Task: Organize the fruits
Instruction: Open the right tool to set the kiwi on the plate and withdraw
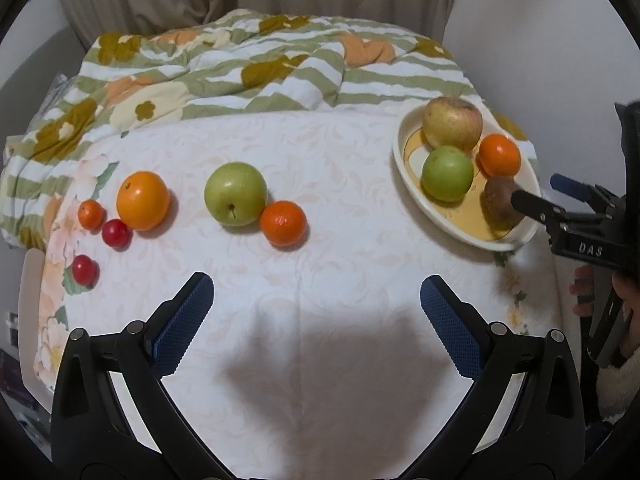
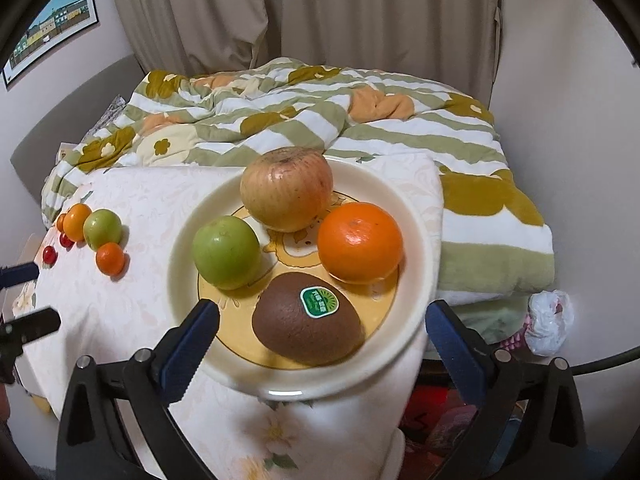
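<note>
A cream plate (image 2: pixel 420 240) at the table's right edge holds a reddish-yellow apple (image 2: pixel 286 188), a green apple (image 2: pixel 226 246), an orange (image 2: pixel 360 242) and a brown kiwi (image 2: pixel 288 332) with a green sticker. My right gripper (image 2: pixel 322 310) is open over the plate's near side; the kiwi lies between its fingers, untouched. My left gripper (image 1: pixel 316 292) is open over bare cloth. Loose on the cloth beyond it are a green apple (image 1: pixel 235 193), a mandarin (image 1: pixel 283 223), a big orange (image 1: pixel 143 201), a small orange (image 1: pixel 91 214) and two red cherry fruits (image 1: pixel 116 233).
A striped floral quilt (image 1: pixel 240 68) is bunched behind the table, with curtains (image 2: pixel 300 12) beyond. The plate overhangs the table's right corner. A white plastic bag (image 2: pixel 550 322) and clutter lie below on the right. A hand (image 1: pixel 624 300) holds the right gripper.
</note>
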`<state>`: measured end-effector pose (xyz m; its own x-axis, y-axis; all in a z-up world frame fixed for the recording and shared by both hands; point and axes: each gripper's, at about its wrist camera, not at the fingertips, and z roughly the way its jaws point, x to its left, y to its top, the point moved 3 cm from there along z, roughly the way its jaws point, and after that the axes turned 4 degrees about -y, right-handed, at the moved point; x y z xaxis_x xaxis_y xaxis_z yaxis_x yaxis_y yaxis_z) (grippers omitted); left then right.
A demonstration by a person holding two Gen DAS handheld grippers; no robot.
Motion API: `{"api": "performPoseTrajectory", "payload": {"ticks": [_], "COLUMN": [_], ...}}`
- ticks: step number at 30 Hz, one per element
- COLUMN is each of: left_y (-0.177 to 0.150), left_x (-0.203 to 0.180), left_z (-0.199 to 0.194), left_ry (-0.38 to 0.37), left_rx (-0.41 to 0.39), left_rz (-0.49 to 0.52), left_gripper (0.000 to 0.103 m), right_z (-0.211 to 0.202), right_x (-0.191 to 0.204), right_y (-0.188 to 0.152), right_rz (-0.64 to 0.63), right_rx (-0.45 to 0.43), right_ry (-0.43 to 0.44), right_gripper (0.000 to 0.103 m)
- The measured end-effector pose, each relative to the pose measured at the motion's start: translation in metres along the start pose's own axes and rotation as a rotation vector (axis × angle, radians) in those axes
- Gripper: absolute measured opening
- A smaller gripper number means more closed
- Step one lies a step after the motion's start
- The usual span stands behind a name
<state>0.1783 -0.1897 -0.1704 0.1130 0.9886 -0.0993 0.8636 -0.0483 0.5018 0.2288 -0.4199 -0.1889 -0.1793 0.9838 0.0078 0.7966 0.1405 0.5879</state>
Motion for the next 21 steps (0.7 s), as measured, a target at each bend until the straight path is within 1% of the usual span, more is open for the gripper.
{"api": "performPoseTrajectory", "payload": {"ticks": [5,12,16,18,21], "left_y": [0.005,0.007,0.003,0.002,-0.001], "left_x": [-0.004,-0.004,0.006,0.014,0.029], "left_z": [-0.019,-0.067,-0.094,-0.105,-0.121], "left_ry": [0.005,0.045,0.061,0.072,0.087], "left_rx": [-0.052,-0.142,-0.186,-0.202,-0.227], "left_rz": [-0.002,0.000,-0.019,-0.028,-0.045], "left_gripper": [0.103,0.103,0.103,0.103,0.103], "right_z": [-0.021,-0.062,-0.087,-0.099,-0.114], "right_x": [-0.004,-0.009,-0.007,-0.002,0.008], "right_y": [0.002,0.011,0.018,0.022,0.028], "right_rz": [0.003,0.042,0.060,0.057,0.049], "right_rx": [-0.024,-0.057,-0.093,-0.110,-0.125], "right_ry": [0.000,0.011,0.024,0.007,0.008], "right_gripper": [0.103,0.103,0.103,0.103,0.103]}}
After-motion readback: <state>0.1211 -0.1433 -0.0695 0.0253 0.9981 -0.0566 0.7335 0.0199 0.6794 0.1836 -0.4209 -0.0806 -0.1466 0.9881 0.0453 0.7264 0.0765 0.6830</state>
